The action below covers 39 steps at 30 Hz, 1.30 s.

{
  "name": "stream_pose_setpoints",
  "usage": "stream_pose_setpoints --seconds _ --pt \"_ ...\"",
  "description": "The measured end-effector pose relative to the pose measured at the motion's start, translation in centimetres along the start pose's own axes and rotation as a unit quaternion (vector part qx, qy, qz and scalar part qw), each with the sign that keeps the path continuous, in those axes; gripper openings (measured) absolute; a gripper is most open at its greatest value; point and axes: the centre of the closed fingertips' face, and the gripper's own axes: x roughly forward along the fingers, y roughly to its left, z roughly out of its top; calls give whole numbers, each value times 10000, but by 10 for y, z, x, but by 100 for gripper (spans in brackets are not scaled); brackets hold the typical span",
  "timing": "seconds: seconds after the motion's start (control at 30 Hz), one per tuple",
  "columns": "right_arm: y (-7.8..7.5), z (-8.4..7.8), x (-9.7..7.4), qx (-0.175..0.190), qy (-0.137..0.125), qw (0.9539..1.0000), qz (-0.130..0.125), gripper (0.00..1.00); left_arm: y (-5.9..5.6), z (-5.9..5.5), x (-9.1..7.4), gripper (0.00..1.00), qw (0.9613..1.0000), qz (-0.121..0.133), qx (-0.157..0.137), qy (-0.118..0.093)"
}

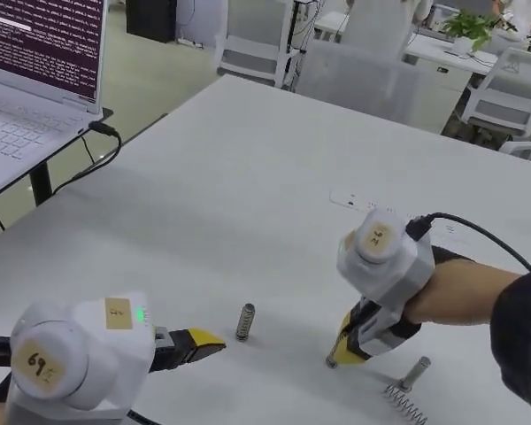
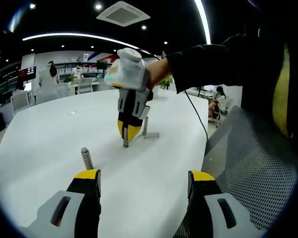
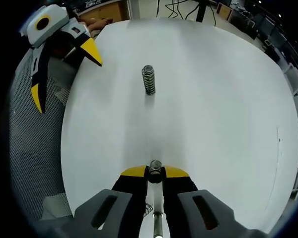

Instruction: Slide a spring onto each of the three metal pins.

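Observation:
A spring-covered metal pin [image 1: 245,321] [image 2: 86,158] [image 3: 148,79] stands upright on the white table [image 1: 248,177]. My right gripper [image 1: 335,356] [image 3: 155,172] [image 2: 125,135] points down at the table, shut on a second pin with a spring [image 3: 155,168] [image 2: 125,143], whose lower end touches the surface. Behind it a third, bare pin [image 1: 416,372] [image 2: 145,125] stands with a loose spring [image 1: 405,403] [image 2: 152,135] lying beside it. My left gripper [image 1: 199,347] [image 2: 145,176] [image 3: 64,74] is open and holds nothing, just left of the first pin.
An open laptop [image 1: 35,80] sits on a stand at the left, its cable [image 1: 102,146] hanging by the table edge. White chairs [image 1: 354,75] and desks stand beyond the far edge. A mesh chair seat [image 2: 248,163] lies at the near side.

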Motion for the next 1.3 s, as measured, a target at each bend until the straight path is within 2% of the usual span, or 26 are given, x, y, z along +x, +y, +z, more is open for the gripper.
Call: stream_pose_setpoints --seconds 0.23,0.63,1.3 --pt "-1 -1 1 -4 9 10000 -20 10 0 1 0 67 10000 12 0 -15" --pt "-3 -4 -3 44 -20 9999 -93 19 0 1 0 67 10000 3 6 -22" --pt "-3 -5 -26 253 -328 9987 -292 20 -1 2 2 67 10000 -38 24 -23"
